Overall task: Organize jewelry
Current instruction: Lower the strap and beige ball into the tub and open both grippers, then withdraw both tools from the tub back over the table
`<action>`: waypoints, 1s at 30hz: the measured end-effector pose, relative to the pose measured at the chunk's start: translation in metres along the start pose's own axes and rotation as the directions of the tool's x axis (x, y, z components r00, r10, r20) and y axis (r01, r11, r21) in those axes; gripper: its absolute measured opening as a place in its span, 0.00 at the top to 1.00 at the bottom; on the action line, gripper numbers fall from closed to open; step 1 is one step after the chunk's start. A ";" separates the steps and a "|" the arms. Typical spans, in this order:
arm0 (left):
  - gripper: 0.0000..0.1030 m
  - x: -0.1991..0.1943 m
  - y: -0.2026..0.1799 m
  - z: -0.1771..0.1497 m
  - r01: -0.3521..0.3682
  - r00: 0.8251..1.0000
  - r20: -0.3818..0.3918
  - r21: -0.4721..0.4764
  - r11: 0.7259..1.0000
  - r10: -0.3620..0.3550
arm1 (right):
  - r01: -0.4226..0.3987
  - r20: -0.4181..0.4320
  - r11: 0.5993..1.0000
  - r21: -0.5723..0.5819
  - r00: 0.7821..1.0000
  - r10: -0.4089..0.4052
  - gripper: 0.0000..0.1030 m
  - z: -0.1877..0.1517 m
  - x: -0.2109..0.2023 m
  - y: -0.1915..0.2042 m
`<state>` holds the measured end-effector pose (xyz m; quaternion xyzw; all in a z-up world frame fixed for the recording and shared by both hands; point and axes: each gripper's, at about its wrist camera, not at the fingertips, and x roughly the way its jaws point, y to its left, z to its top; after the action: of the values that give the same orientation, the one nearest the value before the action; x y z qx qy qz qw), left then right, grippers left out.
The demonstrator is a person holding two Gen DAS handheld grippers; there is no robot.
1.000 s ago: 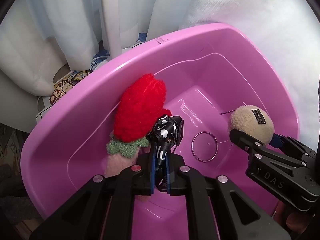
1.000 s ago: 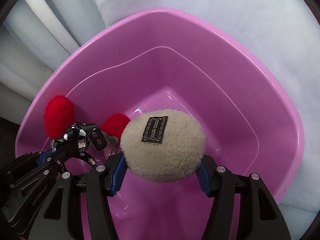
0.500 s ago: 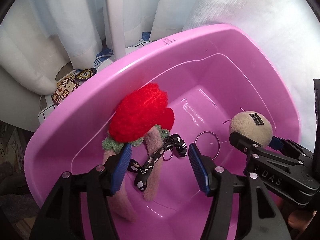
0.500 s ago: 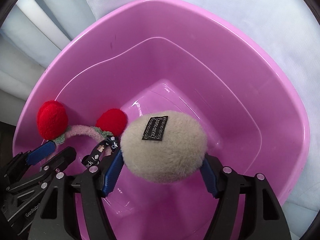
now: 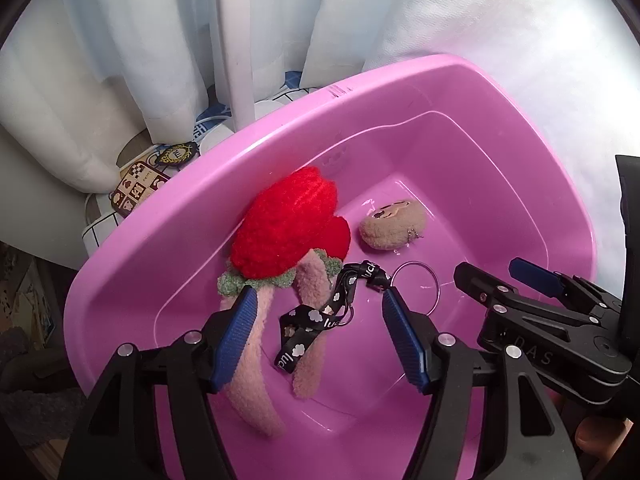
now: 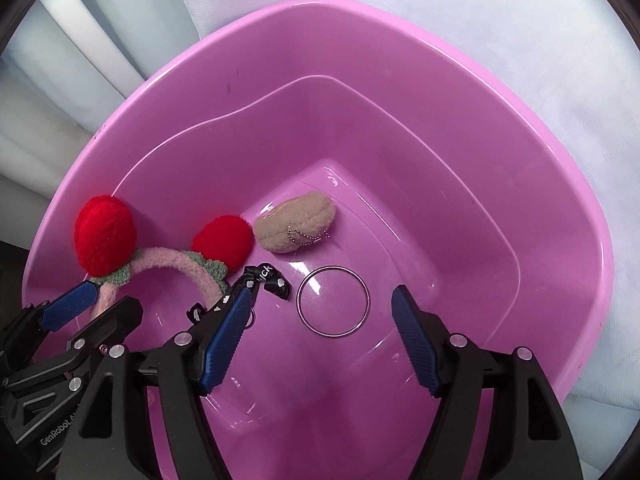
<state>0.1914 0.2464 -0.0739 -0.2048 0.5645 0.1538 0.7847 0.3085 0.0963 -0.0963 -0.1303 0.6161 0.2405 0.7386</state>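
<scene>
1. Jewelry lies in the pink tub point(image 6: 568, 216): a fuzzy headband point(image 5: 256, 364) with red pom-poms, a black strap point(image 5: 320, 316), a metal ring point(image 6: 333, 301), a beige plush charm point(image 6: 296, 227).
2. Left gripper point(image 5: 316, 336) hangs over the strap, jaws opening, apparently touching nothing (strap partly hidden).
3. Right gripper point(image 6: 324, 336) is above the ring, jaws opening and empty.

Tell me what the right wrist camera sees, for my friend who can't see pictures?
A pink tub holds a fuzzy headband with two red pom-poms, a beige plush charm, a black lanyard strap and a thin metal ring. The right gripper hangs above the ring, jaws opening and empty, with the left gripper at lower left.
</scene>
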 end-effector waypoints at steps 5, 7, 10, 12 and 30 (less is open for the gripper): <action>0.27 -0.007 0.004 -0.003 -0.006 0.999 0.034 -0.001 1.000 0.006 | 0.000 0.032 1.000 -0.003 1.000 0.000 0.32 -0.005 -0.006 0.004; 0.20 -0.011 0.004 -0.005 -0.019 0.998 0.052 0.005 1.000 0.019 | -0.002 0.047 1.000 -0.002 0.999 0.002 0.32 -0.007 -0.009 0.005; 0.17 -0.023 0.004 -0.008 -0.025 0.996 0.092 0.023 0.999 0.023 | -0.003 0.068 1.000 0.000 0.998 0.003 0.32 -0.009 -0.016 0.007; 0.14 -0.030 0.005 -0.009 -0.025 0.993 0.113 0.028 0.999 0.021 | -0.006 0.085 1.000 0.008 0.996 0.006 0.32 -0.009 -0.022 0.009; 0.12 -0.108 0.019 -0.036 -0.007 0.962 0.271 0.092 0.996 -0.018 | -0.050 0.341 0.995 0.081 0.940 0.020 0.32 -0.052 -0.109 0.023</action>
<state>0.1183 0.2441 0.0155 -0.1472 0.4575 0.1520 0.8636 0.2390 0.0691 0.0018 -0.0431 0.4917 0.2450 0.8345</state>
